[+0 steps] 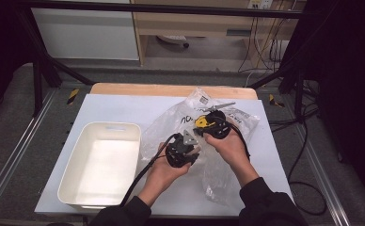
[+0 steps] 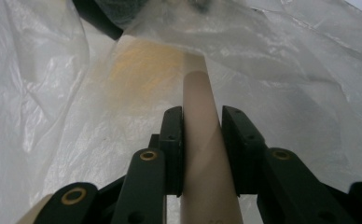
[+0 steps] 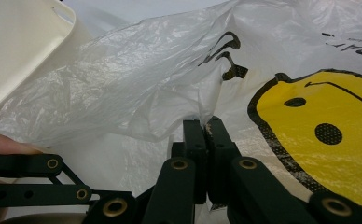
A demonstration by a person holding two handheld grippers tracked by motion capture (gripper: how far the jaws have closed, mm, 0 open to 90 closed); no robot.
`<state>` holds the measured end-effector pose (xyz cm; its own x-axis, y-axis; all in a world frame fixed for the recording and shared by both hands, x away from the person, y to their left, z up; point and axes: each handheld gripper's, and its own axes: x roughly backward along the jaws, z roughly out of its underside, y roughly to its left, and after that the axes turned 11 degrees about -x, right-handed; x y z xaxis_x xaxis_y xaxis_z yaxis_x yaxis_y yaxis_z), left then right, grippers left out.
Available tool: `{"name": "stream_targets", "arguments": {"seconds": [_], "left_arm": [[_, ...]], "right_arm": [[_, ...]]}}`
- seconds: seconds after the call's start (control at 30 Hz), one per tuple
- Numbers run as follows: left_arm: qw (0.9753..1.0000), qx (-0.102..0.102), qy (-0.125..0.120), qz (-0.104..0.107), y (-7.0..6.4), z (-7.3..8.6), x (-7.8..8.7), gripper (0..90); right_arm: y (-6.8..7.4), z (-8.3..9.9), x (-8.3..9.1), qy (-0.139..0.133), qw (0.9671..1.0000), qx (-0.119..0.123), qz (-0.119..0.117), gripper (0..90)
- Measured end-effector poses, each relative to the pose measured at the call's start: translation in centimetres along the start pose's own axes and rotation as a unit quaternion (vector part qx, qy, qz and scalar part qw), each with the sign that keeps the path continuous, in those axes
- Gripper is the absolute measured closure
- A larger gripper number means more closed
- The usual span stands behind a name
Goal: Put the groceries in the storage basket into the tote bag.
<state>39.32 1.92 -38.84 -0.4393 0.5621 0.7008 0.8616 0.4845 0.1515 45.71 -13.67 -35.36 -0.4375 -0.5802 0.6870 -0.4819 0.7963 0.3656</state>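
A crumpled translucent plastic bag (image 1: 209,141) with a yellow smiley face (image 3: 319,135) lies in the middle of the white table. My left gripper (image 1: 183,151) sits at the bag's near left side. In the left gripper view it (image 2: 201,116) is shut on a beige cardboard tube (image 2: 197,91), whose far end runs in under the bag's film (image 2: 286,56). My right gripper (image 1: 213,123) is just behind it, over the bag. In the right gripper view it (image 3: 207,126) is shut on a fold of the bag's edge (image 3: 146,79).
An empty white bin (image 1: 105,165) stands at the left of the table, close to the bag, and its rim (image 3: 20,46) shows beside the film. A wooden board (image 1: 171,89) edges the table's back. Cables (image 1: 307,155) trail off the right side.
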Motion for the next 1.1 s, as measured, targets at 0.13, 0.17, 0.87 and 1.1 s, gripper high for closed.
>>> {"name": "stream_targets", "arguments": {"seconds": [0.13, 0.17, 0.87, 1.1], "left_arm": [[1.0, 0.003, -0.003, 0.001, 0.0, 0.0, -0.4, 69.6], [1.0, 0.003, -0.003, 0.001, 0.1, 0.1, -0.5, 69.7], [0.9996, 0.012, -0.024, 0.005, 0.8, 0.6, -3.1, 69.8], [0.9995, 0.005, -0.029, 0.007, 0.8, 0.5, -3.9, 69.8]], "right_arm": [[-0.2, 0.4, -0.1, 0.001, 1.0, -0.003, -0.005, 90.0], [-0.2, 0.5, -0.1, 0.0, 1.0, -0.005, -0.005, 90.0], [-0.8, 2.6, 0.5, -0.006, 0.9997, -0.013, -0.021, 90.0], [-1.1, 3.3, 0.6, -0.006, 0.9995, -0.019, -0.023, 90.0]]}}
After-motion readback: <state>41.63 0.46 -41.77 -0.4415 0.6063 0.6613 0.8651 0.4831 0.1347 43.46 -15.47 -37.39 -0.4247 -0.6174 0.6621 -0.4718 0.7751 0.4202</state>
